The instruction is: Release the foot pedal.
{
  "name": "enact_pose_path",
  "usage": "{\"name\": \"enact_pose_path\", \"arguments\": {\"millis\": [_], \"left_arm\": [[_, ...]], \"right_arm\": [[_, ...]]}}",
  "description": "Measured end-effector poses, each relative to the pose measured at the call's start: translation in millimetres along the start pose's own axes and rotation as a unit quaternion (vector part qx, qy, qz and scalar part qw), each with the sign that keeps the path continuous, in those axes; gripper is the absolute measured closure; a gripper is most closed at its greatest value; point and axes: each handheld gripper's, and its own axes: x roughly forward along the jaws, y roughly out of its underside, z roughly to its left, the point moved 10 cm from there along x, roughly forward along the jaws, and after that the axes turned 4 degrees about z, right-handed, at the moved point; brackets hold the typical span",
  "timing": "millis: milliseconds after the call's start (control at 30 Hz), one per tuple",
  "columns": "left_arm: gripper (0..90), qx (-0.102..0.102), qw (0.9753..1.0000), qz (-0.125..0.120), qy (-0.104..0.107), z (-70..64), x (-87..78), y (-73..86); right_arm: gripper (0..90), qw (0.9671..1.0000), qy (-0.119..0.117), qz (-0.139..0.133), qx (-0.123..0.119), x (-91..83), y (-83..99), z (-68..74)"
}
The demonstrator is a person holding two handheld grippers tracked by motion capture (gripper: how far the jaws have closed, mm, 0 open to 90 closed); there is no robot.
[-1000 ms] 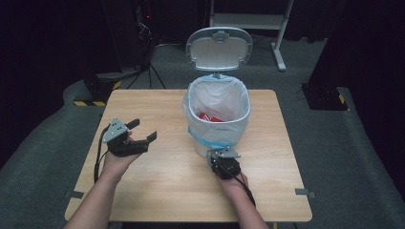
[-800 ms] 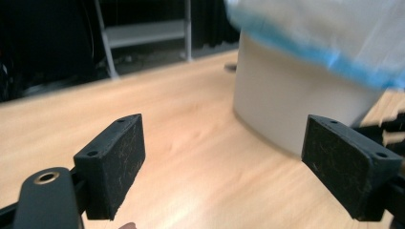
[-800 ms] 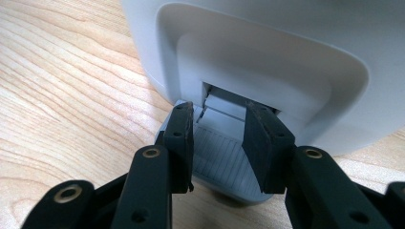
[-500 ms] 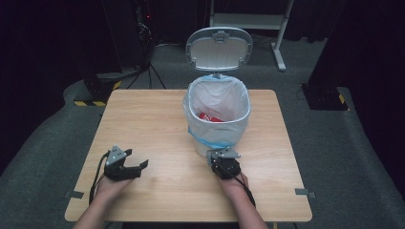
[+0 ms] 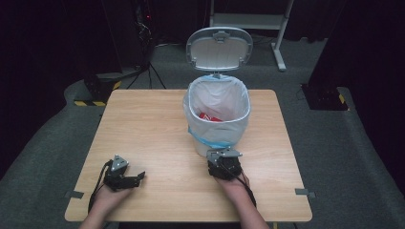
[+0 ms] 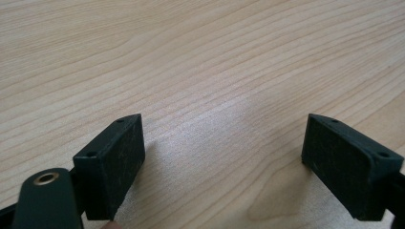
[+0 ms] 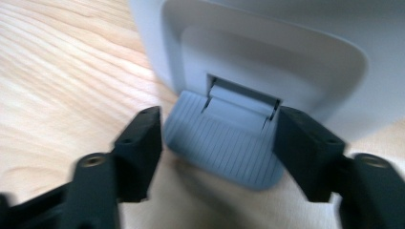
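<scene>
A white pedal bin (image 5: 198, 143) with a white liner stands on the wooden table (image 5: 148, 124), its lid (image 5: 219, 47) up and something red (image 5: 208, 116) inside. My right gripper (image 5: 223, 155) is at the bin's foot. In the right gripper view its jaws sit against both sides of the grey ribbed pedal (image 7: 224, 148), so the right gripper (image 7: 217, 138) is shut on it. My left gripper (image 5: 136, 179) rests low at the table's front left. Its jaws stand wide apart over bare wood, leaving the left gripper (image 6: 224, 143) open with nothing in it.
The table's front edge (image 5: 191, 220) runs just behind both hands. Dark floor surrounds the table, with a tripod (image 5: 148, 71) and yellow-black striped base (image 5: 98, 101) at the back left and a white stand (image 5: 282, 43) behind the bin.
My left gripper has come back and down from mid-left to the table's front left. The right gripper and the bin have not moved.
</scene>
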Motion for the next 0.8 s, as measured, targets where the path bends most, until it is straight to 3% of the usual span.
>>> {"name": "enact_pose_path", "arguments": {"millis": [67, 200, 300, 400, 500, 533, 600, 667, 800], "left_arm": [[14.6, 0.0, 1.0, 0.0, 0.0, 0.0, 0.0, 0.0], [15.0, 0.0, 1.0, 0.0, 0.001, -0.4, -0.3, 0.2], [15.2, 0.001, 1.0, -0.002, 0.0, -0.4, -0.6, 0.3], [15.6, 0.002, 1.0, -0.002, -0.001, -0.4, -0.7, 0.4], [15.6, 0.0, 1.0, -0.001, -0.001, -0.3, -0.6, 0.3], [15.7, -0.001, 1.0, -0.001, -0.001, -0.2, -0.5, 0.1], [15.9, -0.002, 1.0, -0.002, -0.002, 0.0, -0.4, -0.1], [16.4, -0.003, 1.0, -0.002, -0.003, 0.3, -0.5, -0.1], [16.8, -0.003, 1.0, -0.002, -0.005, 0.6, -0.5, -0.2]], "right_arm": [[22.9, 0.9997, 0.007, -0.024, 0.003, -13.9, -1.0, -3.0], [16.4, 0.9994, 0.014, -0.018, 0.028, -28.1, 12.3, -21.8], [14.3, 0.9982, 0.047, 0.006, 0.037, -28.7, 30.6, -49.1], [13.8, 0.9967, 0.058, 0.026, 0.049, -30.9, 48.6, -74.9], [14.5, 0.994, 0.099, 0.03, 0.037, -35.4, 59.2, -100.7], [14.3, 0.9945, 0.095, 0.03, 0.034, -36.6, 60.5, -104.5], [18.8, 0.9952, 0.075, 0.031, 0.054, -37.5, 62.6, -108.3], [23.6, 0.9946, 0.082, 0.026, 0.057, -39.6, 63.0, -111.9], [22.4, 0.9926, 0.096, 0.026, 0.069, -39.5, 63.1, -113.2]]}}
